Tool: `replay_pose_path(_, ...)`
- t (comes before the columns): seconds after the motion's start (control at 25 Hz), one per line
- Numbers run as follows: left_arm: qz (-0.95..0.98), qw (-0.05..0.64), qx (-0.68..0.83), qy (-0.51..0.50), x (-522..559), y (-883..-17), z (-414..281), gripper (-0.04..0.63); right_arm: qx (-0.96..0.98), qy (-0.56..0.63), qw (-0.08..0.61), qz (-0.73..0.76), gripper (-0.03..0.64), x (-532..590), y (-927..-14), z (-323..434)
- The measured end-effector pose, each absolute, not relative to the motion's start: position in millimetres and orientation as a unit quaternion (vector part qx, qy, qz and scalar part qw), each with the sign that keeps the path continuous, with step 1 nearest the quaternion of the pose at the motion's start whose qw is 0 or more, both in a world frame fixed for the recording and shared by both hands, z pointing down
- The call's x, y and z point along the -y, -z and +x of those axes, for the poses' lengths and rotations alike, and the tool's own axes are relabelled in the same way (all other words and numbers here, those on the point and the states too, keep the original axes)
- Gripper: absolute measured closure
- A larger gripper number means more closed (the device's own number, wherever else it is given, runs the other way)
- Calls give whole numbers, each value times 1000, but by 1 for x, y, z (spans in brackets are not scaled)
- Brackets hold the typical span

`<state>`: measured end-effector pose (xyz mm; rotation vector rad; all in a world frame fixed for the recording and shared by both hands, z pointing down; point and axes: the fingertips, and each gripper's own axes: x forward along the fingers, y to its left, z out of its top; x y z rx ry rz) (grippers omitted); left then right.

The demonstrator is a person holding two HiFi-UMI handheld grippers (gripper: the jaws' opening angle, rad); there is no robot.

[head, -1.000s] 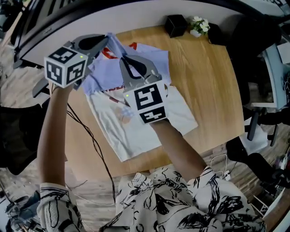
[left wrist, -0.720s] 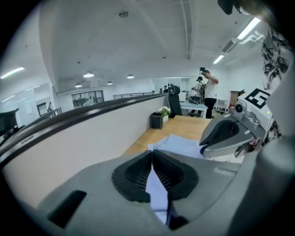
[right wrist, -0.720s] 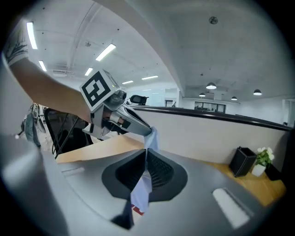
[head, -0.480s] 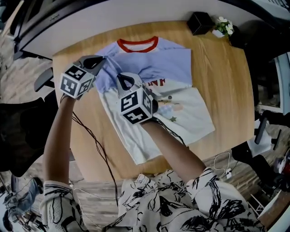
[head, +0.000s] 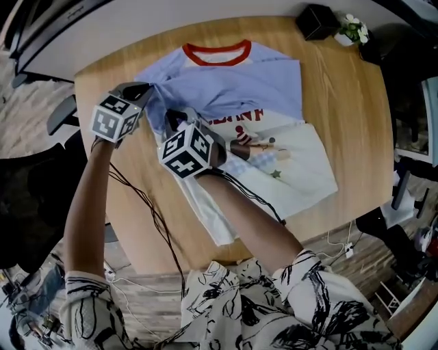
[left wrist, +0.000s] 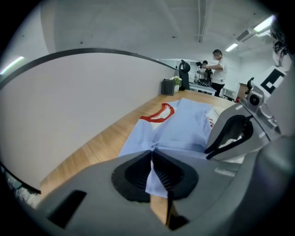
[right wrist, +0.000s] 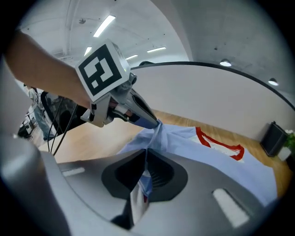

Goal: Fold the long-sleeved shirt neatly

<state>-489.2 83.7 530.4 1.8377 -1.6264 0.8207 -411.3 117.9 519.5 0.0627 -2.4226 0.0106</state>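
Note:
The long-sleeved shirt [head: 233,78] lies on the round wooden table [head: 342,102]: red collar [head: 217,55] at the far side, pale blue upper part, white printed body towards me. My left gripper [head: 148,90] is shut on a bunched fold of blue fabric [left wrist: 159,138] at the shirt's left edge. Just to its right, my right gripper [head: 175,117] is shut on a fold of blue and white cloth [right wrist: 146,177]. In the right gripper view the left gripper [right wrist: 154,122] pinches the fabric a little ahead of my right gripper [right wrist: 146,152]. Both hang low over the table.
A black box [head: 316,20] and a small flower pot [head: 352,29] stand at the table's far right edge. A curved grey partition [head: 102,27] runs behind the table. Cables [head: 147,212] trail off the near left edge. A person [left wrist: 217,64] stands far back in the room.
Both grippers have come down and towards me with the blue fabric still pinched. The shirt now lies spread flatter, with the collar and printed front uncovered.

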Motion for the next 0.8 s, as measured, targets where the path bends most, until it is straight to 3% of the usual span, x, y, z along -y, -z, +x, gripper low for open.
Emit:
replay_pose_path(0.24,676,280,621,-281,-74,-536,-507,568,939,-90,329,51,584,-129,-506,-438)
replay_pose_path(0.32,665,307,632,-252,-74,-541,-518,566,936,-136,323,20,537,-145,-508,-449)
replay_pose_path(0.4,644,344,652,-202,-80,-545,-529,511,934,-152,324,-18,423,-165,-509,-452)
replay_pose_path(0.48,622,352,680,-165,-91,-542,-539,519,937,-141,316,-37,422,-178,-505,-445)
replay_pose_path(0.64,605,307,711,-183,-111,-524,-538,438,947,-117,299,-19,405,-173,-493,-419)
replay_pose_path(0.8,661,226,674,-242,-104,-500,-477,422,950,-88,298,33,388,-145,-481,-376)
